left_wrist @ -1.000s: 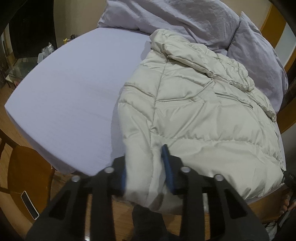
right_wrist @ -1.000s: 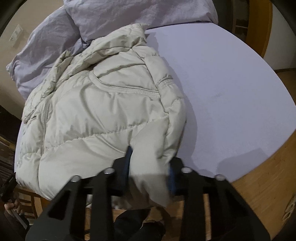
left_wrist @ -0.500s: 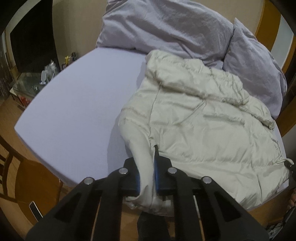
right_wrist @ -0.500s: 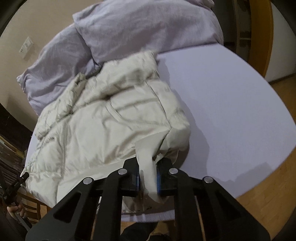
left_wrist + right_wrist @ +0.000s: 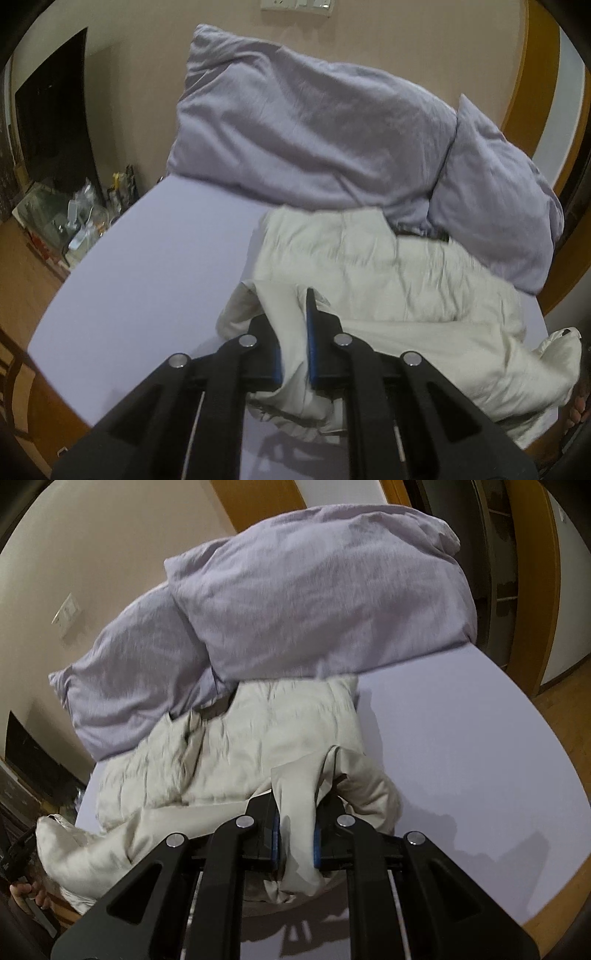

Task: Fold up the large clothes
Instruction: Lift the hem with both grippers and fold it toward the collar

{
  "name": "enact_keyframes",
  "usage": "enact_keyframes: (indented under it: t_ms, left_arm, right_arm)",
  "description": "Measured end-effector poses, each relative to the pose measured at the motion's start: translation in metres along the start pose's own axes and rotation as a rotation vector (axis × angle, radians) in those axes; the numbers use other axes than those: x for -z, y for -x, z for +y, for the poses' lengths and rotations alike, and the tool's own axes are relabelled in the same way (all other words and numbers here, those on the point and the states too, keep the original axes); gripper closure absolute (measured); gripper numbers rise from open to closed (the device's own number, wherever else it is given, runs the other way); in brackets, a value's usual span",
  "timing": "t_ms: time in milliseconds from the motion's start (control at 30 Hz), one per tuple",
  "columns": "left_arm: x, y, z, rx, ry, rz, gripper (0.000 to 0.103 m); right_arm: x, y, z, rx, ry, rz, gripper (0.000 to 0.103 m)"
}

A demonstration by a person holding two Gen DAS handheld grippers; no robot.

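Nearest to the left wrist camera, the left gripper (image 5: 293,354) is now clamped on a fold of the cream puffer jacket (image 5: 388,266); a second ago its blue pads stood apart around that hem, so the closing has just finished. The same is true on the other side: the right gripper (image 5: 295,840) is pressed shut on the jacket (image 5: 258,738) hem, where before the cloth only lay between open pads. Both cameras now see more of the wall and the pillows than earlier, and the jacket's near edge hangs up from the bed sheet (image 5: 147,266) instead of lying flat, so both hands have lifted and carried the hem away from the bed's edge. I judge this as the start of the first fold: the bottom of the jacket is being brought up toward the collar.

Both grippers point forward and downward at a similar slant, one at each bottom corner of the garment. In the right view, the other gripper's corner shows at about 8 o'clock, with fingers (image 5: 27,891) of the person below it.

Farther away, the rest of the jacket lies on the sheet, blurred, from the centre toward 12 o'clock. Behind it, at 12 to 2 o'clock in the left view, two lilac pillows (image 5: 306,125) lean on the wall.
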State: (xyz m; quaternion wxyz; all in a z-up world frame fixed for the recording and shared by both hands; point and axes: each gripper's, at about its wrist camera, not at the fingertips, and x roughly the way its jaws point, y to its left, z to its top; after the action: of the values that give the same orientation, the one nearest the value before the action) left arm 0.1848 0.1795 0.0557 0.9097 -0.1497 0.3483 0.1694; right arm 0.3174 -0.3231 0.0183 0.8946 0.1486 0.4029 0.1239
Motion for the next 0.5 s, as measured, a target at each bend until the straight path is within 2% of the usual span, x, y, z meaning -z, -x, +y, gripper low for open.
enact_keyframes:
  t_ms: [167,500]
  left_arm:
    - [-0.039,-0.031,-0.012,-0.002,-0.014,-0.001,0.093]
    - [-0.089,-0.110,-0.021,0.005,-0.035,0.039,0.093]
  right_arm:
    - [-0.028,-0.028,0.013,0.007,-0.003,-0.013,0.090]
    - [-0.075,-0.095,0.030,0.052,-0.039,-0.030,0.090]
